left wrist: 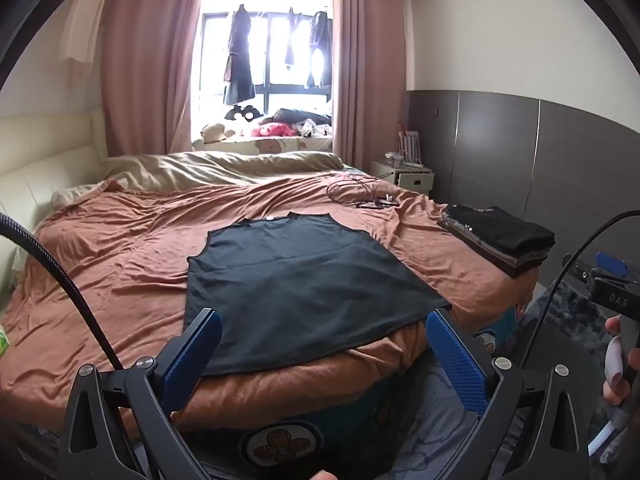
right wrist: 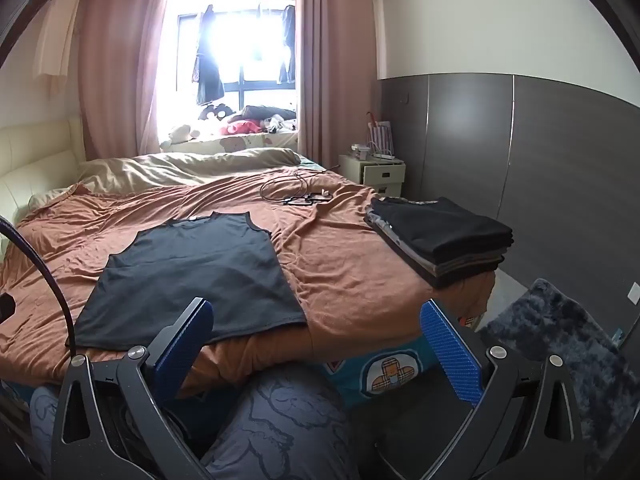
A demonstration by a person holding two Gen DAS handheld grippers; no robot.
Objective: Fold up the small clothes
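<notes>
One dark sleeveless top (left wrist: pixel 304 280) lies spread on one bed (left wrist: pixel 120 280). One stack of folded clothes (right wrist: pixel 444 236) sits right. Two tools, left tool (left wrist: pixel 320 348) and right tool (right wrist: pixel 316 336).

Home bedroom, lived-in, daylight coming in.
Big bed (left wrist: pixel 120 280) w/ rust-orange sheet fills the room, beige duvet (left wrist: pixel 224 164) bunched at the far end, cream padded headboard (left wrist: pixel 44 152) on the left. Pink curtains (left wrist: pixel 148 60) frame a bright window (left wrist: pixel 264 52), dark clothes (left wrist: pixel 239 60) hanging to dry in it, soft toys & laundry piled on the sill (left wrist: pixel 264 140). Small white nightstand (right wrist: pixel 380 172) by the grey panelled wall (right wrist: pixel 560 152), cables (right wrist: pixel 288 192) loose on the sheet, stack of folded garments (right wrist: pixel 440 236) at the bed's right edge, shaggy dark rug (right wrist: pixel 560 344) on the floor.
</notes>
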